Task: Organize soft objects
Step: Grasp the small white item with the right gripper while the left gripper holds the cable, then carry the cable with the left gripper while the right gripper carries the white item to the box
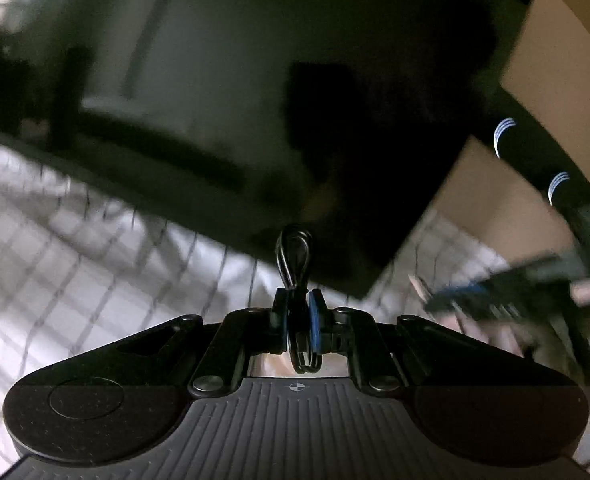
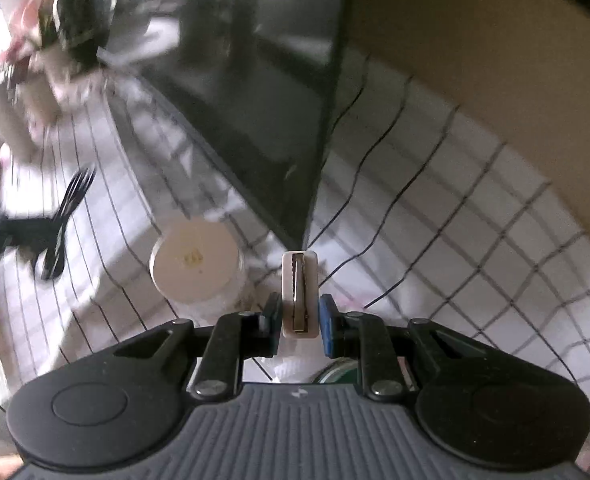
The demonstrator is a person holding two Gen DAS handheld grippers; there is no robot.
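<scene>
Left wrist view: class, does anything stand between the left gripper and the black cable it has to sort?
Nothing visible does. The black cable is already clamped between the jaws of the left gripper. Its loop sticks out ahead of them, above the checked cloth.

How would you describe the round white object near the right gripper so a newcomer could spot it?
Start from the white cloth with dark grid lines and the big dark panel on it. Just below the panel's near corner, left of the right gripper, sits a round white lid. It is the only flat disc there, with a small yellowish mark at its centre.
</scene>
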